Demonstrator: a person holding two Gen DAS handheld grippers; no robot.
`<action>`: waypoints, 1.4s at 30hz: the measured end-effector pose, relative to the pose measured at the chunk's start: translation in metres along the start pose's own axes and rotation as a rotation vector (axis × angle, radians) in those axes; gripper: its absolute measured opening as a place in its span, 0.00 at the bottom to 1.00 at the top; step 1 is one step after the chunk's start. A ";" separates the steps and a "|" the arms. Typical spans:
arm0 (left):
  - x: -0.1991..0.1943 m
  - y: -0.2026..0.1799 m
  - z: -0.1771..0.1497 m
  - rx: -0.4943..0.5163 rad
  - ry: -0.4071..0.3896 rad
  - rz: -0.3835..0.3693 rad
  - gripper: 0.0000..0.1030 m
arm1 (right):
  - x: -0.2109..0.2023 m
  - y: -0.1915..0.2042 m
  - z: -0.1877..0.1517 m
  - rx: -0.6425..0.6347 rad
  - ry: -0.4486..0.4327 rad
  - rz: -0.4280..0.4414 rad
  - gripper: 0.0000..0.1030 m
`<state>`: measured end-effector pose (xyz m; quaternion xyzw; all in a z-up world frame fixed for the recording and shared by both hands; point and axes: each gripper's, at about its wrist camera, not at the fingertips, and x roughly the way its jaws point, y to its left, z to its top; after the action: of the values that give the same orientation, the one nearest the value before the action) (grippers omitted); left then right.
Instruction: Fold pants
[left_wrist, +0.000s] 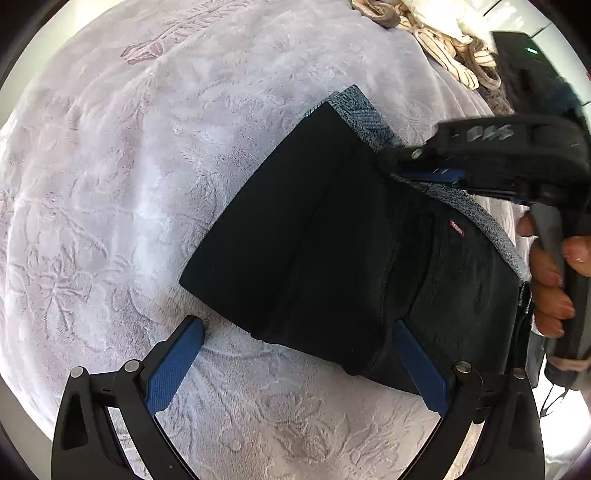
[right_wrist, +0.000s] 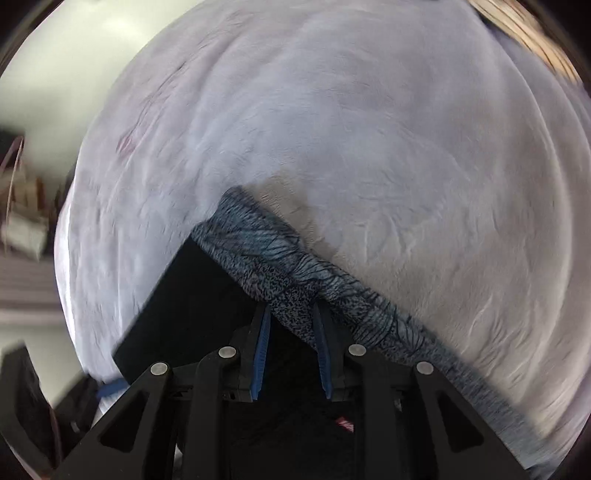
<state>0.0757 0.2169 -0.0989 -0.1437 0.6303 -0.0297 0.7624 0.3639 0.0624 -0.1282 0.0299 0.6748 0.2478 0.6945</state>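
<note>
Pants (left_wrist: 332, 236), one pair, black and folded into a block, lie on the pale plush blanket (left_wrist: 110, 184), with a grey speckled inner layer showing along the far edge. Two grippers work here, one per hand. The left gripper (left_wrist: 299, 332) hangs above the near end of the fold with its blue fingers (left_wrist: 173, 365) spread wide, one over the bare blanket and the other over the black cloth, gripping nothing. The right gripper (right_wrist: 291, 314) sits at the grey edge, jaws a narrow way apart with a flap of grey fabric between them; whether the pads press it is unclear. A hand (left_wrist: 554, 280) holds its handle. The folded block's long axis runs diagonally in the left wrist view, from lower right to upper left. One heap of striped laundry (left_wrist: 443, 44) lies at the blanket's far side.
</note>
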 end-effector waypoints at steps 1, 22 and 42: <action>-0.002 0.000 -0.001 -0.003 -0.003 -0.005 0.99 | -0.005 -0.001 -0.001 0.032 -0.017 0.029 0.28; 0.014 0.002 -0.003 -0.194 0.069 -0.342 0.99 | -0.056 -0.057 -0.187 0.249 -0.033 -0.151 0.67; -0.012 -0.041 -0.004 0.044 -0.104 0.014 0.32 | -0.110 -0.090 -0.203 0.282 -0.112 -0.066 0.69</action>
<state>0.0753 0.1795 -0.0780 -0.1237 0.5900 -0.0306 0.7973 0.2017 -0.1178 -0.0787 0.1189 0.6638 0.1257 0.7276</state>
